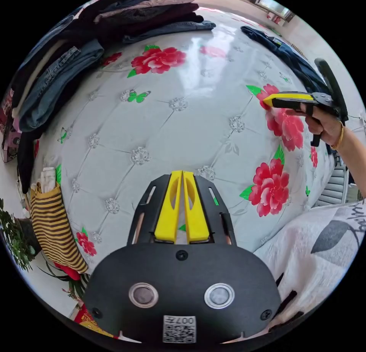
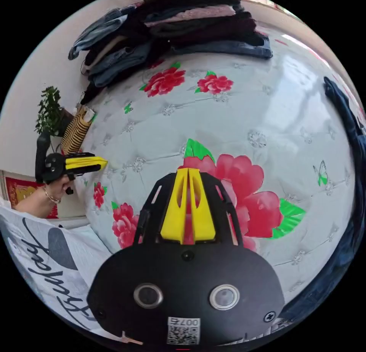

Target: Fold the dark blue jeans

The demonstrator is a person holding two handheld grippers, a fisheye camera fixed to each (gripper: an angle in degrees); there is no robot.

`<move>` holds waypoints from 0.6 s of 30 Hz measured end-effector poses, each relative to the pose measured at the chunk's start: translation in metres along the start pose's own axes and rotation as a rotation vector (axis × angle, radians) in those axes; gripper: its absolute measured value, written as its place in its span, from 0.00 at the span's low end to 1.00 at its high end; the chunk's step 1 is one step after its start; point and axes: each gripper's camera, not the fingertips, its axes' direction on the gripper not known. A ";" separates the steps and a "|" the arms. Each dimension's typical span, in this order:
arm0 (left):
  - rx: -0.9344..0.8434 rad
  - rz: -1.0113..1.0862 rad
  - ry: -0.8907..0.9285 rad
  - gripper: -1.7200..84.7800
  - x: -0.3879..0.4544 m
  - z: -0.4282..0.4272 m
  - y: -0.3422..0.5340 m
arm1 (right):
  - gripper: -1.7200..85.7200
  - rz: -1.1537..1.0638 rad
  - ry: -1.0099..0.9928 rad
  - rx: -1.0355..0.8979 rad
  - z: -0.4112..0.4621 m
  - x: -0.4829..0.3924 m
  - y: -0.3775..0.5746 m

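The dark blue jeans (image 1: 289, 58) lie spread at the far right of the white floral bed cover (image 1: 183, 130); in the right gripper view the jeans (image 2: 352, 169) run along the right edge. My left gripper (image 1: 182, 173) hovers over the cover with its yellow jaws shut and nothing between them. My right gripper (image 2: 188, 171) is likewise shut and holds nothing, above a large red flower. In the left gripper view the right gripper (image 1: 268, 100) hangs near the jeans, held by a hand. In the right gripper view the left gripper (image 2: 103, 162) sits at the left.
A pile of folded dark clothes and denim (image 1: 126, 20) covers the far left of the bed; the same pile (image 2: 179, 24) tops the right gripper view. A striped bag (image 1: 53, 230) and a plant (image 2: 49, 108) stand beside the bed. The person's white printed garment (image 1: 324, 249) is close by.
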 end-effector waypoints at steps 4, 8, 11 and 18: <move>-0.018 0.057 -0.089 0.01 0.017 0.000 -0.008 | 0.03 0.200 -0.063 0.040 -0.028 0.052 0.029; 0.004 0.070 -0.153 0.01 0.027 -0.001 -0.008 | 0.05 0.368 0.345 0.097 -0.083 0.107 0.126; -0.023 -0.028 -0.134 0.01 0.020 -0.004 -0.016 | 0.07 0.514 0.586 0.003 -0.107 0.145 0.198; 0.096 -0.005 0.198 0.01 0.036 -0.037 -0.025 | 0.06 0.661 0.419 0.005 -0.092 0.186 0.275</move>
